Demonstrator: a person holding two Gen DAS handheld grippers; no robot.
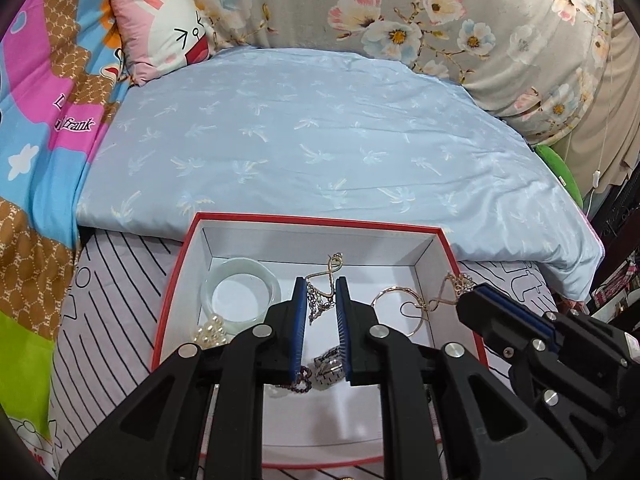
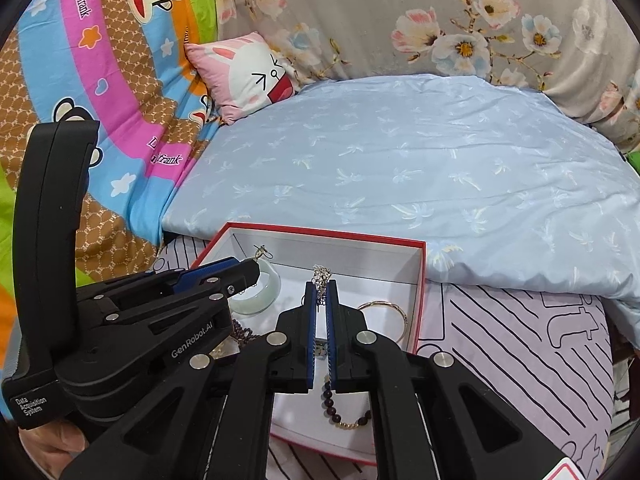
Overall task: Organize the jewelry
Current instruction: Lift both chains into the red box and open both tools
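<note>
Over the red-rimmed box [image 1: 176, 280] on the bed, left tool [image 1: 322, 300] pinches a gold chain [image 1: 324, 280]; right tool [image 2: 321, 300] pinches its other end.

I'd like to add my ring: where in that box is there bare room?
The box floor is bare along the far wall, beyond the gold bangle. The near strip beside the dark bead bracelet is also free. The left side, around the pale bangle and pearls, is crowded.

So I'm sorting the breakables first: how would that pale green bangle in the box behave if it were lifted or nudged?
The pale green bangle looks like a thick, rigid stone or glass ring, so it should keep its shape. Its glossy surface could well slip between pads. It lies flat in the red box, so a nudge would probably slide it; a drop might crack it.
</note>
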